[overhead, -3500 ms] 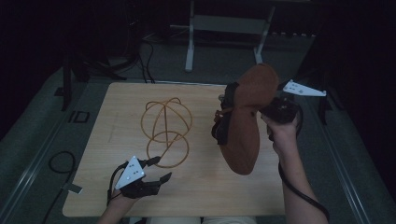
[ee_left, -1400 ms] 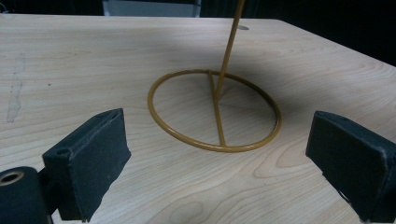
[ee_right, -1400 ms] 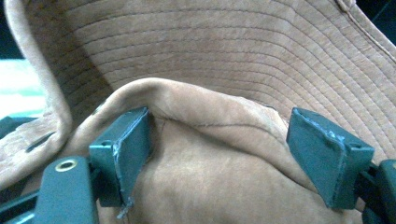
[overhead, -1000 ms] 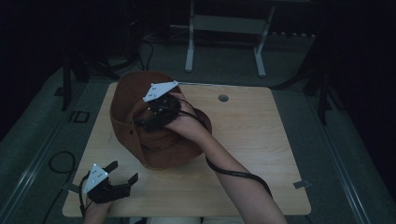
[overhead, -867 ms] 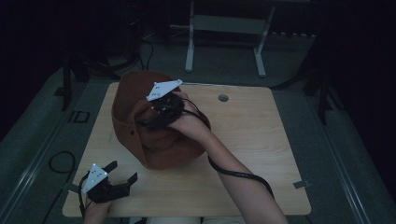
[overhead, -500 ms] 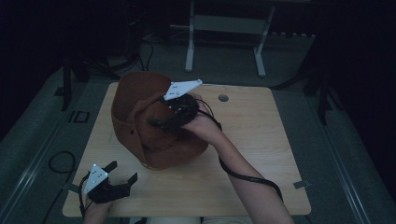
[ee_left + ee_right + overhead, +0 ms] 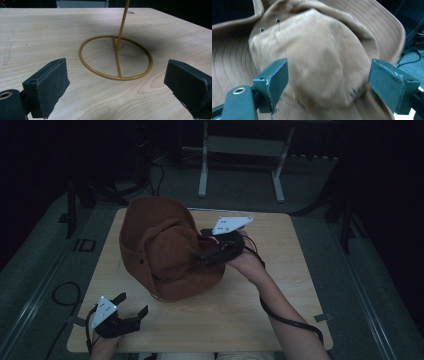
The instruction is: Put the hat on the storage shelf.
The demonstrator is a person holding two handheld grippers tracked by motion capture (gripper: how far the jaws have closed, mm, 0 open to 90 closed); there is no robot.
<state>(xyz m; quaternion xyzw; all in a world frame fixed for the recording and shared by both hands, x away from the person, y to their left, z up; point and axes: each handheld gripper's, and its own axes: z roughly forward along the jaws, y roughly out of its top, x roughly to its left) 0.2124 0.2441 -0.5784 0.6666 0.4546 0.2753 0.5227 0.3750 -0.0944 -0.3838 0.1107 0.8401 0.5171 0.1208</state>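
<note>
At the near left corner of the desk [image 7: 240, 320] the left claw [image 7: 131, 306] rests in the person's left hand, jaws spread wide with nothing between them. Its own view looks across bare wood to the round base of a yellow wire stand [image 7: 116, 58] just ahead, a thin upright rod rising from a crossbar in the ring.

Farther in, left of the desk's middle, a brown wide-brimmed hat [image 7: 160, 247] sits over that stand, crown up and creased, brim curling upward at the back and left. The right claw [image 7: 204, 254], held in the right hand [image 7: 247, 262], is at the hat's right side; its jaws stand wide apart on either side of the crown [image 7: 322, 67] without pinching it. Two small eyelets [image 7: 270, 25] show on the crown's upper left.

Beyond the desk's far edge, a metal frame [image 7: 240, 157] stands on the dark floor.
</note>
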